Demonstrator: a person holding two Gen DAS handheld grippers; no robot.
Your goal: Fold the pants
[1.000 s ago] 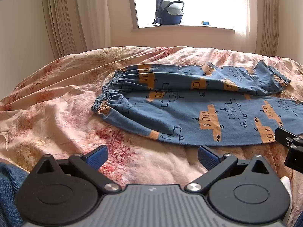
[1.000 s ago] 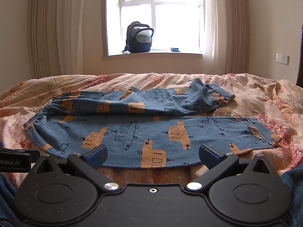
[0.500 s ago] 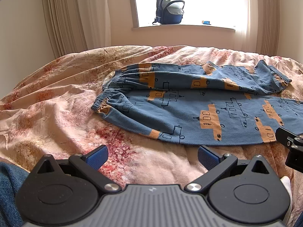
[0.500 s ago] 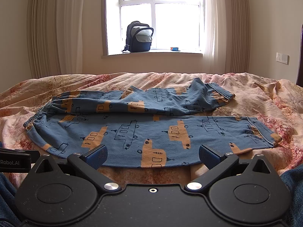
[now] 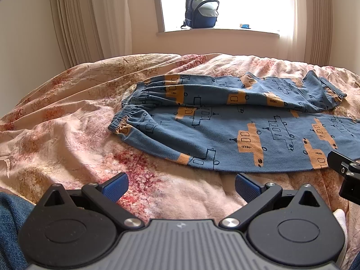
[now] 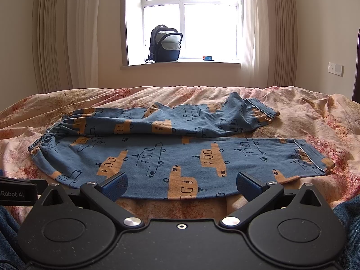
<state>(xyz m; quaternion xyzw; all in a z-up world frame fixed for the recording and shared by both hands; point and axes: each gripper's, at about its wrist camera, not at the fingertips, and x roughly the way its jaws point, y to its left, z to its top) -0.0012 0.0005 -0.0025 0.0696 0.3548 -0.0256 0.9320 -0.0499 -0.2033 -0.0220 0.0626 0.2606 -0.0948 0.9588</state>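
Blue pants [image 5: 225, 126] with orange vehicle prints lie spread on the bed, waistband [image 5: 128, 110] to the left, both legs running right. In the right wrist view the pants [image 6: 180, 155] fill the middle, with the near leg's cuff [image 6: 315, 159] at right and the far leg's cuff [image 6: 263, 112] behind. My left gripper [image 5: 181, 185] is open and empty, above the bedspread short of the pants' near edge. My right gripper [image 6: 181, 185] is open and empty at the near leg's front edge.
The bed has a pink floral bedspread [image 5: 67, 121] with wrinkles. A backpack [image 6: 166, 43] and a small blue item [image 6: 208, 58] sit on the windowsill. Curtains hang on both sides. The right gripper's body [image 5: 346, 171] shows at the left view's right edge.
The left wrist view has shifted slightly: the pants sit a little higher and further right in it. The right view is nearly the same. Both grippers stay open.
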